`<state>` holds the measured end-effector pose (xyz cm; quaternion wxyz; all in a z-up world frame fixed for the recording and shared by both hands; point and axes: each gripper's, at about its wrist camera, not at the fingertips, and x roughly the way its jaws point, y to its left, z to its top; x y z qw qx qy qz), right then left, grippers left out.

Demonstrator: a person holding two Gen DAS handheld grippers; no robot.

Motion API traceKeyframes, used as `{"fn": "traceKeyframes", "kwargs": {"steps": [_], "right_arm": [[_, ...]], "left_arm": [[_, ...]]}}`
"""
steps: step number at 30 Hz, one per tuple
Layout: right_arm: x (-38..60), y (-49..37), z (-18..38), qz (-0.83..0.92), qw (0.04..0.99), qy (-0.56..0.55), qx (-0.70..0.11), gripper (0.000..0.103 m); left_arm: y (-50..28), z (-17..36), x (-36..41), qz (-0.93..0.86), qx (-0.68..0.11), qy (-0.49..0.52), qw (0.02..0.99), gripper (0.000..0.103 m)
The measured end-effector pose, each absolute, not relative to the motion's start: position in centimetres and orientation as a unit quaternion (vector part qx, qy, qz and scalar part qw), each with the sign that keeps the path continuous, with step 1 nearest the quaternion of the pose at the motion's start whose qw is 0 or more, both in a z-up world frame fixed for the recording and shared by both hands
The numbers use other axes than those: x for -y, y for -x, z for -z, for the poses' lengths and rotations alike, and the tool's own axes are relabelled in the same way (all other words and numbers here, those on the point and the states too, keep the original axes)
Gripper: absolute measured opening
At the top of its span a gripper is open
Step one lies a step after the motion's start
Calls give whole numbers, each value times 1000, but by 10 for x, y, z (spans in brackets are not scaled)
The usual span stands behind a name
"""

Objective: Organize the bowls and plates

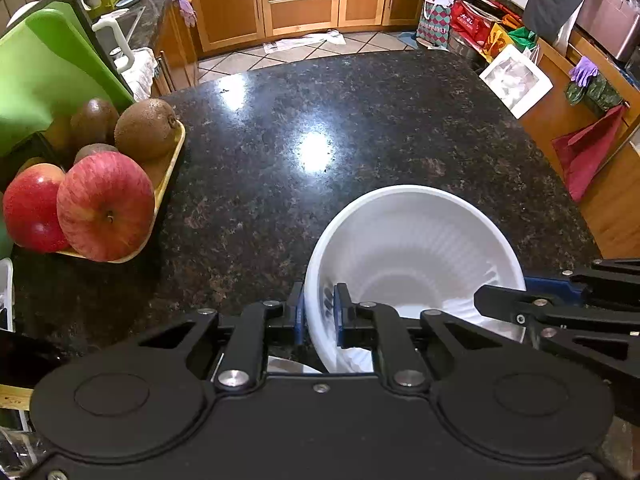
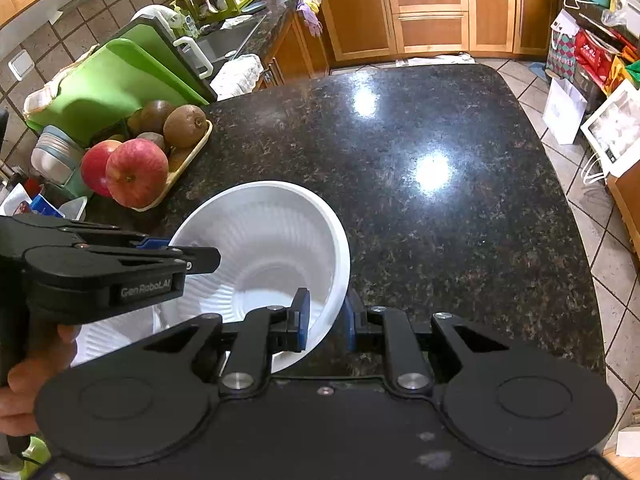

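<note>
A white ribbed plastic bowl (image 1: 416,252) is held tilted above the dark granite counter (image 1: 320,120). My left gripper (image 1: 319,312) is shut on the bowl's left rim, one pad inside and one outside. My right gripper (image 2: 326,318) straddles the bowl's (image 2: 264,248) right rim with a blue pad on each side; a small gap shows by the outer pad. The right gripper also shows in the left wrist view (image 1: 520,300), the left gripper in the right wrist view (image 2: 172,250). More white dishware (image 2: 108,340) lies under the bowl, mostly hidden.
A wooden tray (image 2: 188,168) with apples (image 2: 136,172) and kiwis (image 2: 184,120) sits at the counter's left. A green cutting board (image 2: 108,80) stands behind it. Wooden cabinets (image 2: 428,12) line the back; bags and boxes (image 2: 592,60) crowd the floor at right.
</note>
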<state>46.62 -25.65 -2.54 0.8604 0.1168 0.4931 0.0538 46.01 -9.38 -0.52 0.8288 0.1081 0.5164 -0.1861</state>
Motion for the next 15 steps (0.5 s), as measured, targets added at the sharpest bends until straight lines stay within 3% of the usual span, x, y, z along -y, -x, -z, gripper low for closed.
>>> {"fn": "traceKeyframes", "kwargs": {"steps": [15], "right_arm": [[262, -450, -1, -56, 873, -121, -470, 20]], "left_arm": [[-443, -18, 92, 192, -501, -105, 838, 18]]}}
